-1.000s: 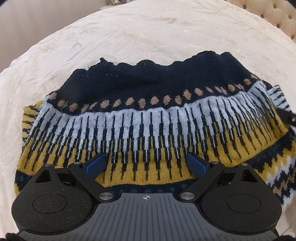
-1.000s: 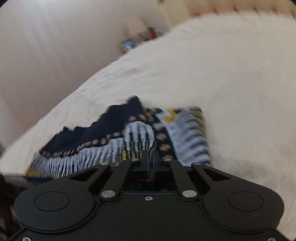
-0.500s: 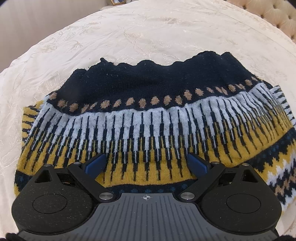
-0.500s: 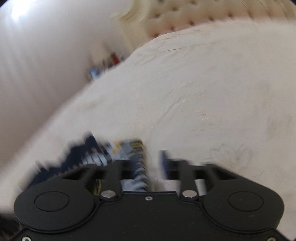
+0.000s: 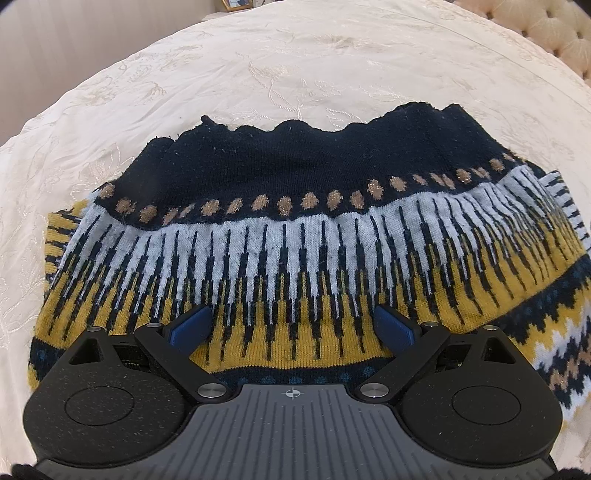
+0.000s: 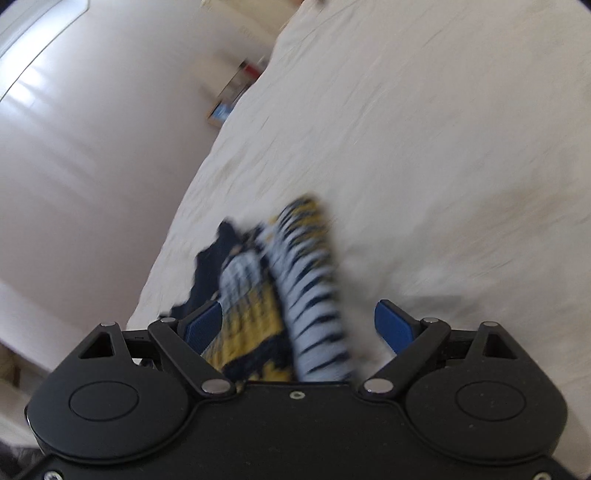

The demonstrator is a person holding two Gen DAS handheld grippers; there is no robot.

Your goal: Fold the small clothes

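Sweater [image 5: 295, 236], the small patterned knit I'm folding, lies flat on the cream bedspread [image 5: 295, 74], and it's the nearest thing under both my grippers.

Nearest in the left wrist view: my left gripper [image 5: 291, 326] is spread wide, the 2 blue pads [image 5: 190, 325] apart with the yellow band showing between them. It's clamping nothing. I judge it sits low over the near edge at 6 o'clock so it can pin or pinch the fabric for the next fold, but I can't tell if the pads touch the knit.

Next out, approx mid-frame, comes the white-and-navy stripe band, then the row of tan dots, then the plain navy hem with its wavy edge at 12 o'clock. A striped layer pokes out at 3 o'clock, prob. a sleeve or side already turned in, so I reckon 1 fold is done and the garment isn't compact yet.

Right wrist view is blurred. My right gripper [image 6: 299, 323] is also splayed, released, w/ the knit's end running up between the pads toward 12 o'clock. It lines up along the garment's side, I'd guess, to take that edge.

Farthest: the tufted headboard [image 5: 546, 33] at 1 o'clock and a small framed thing [image 5: 238, 3] at 12.
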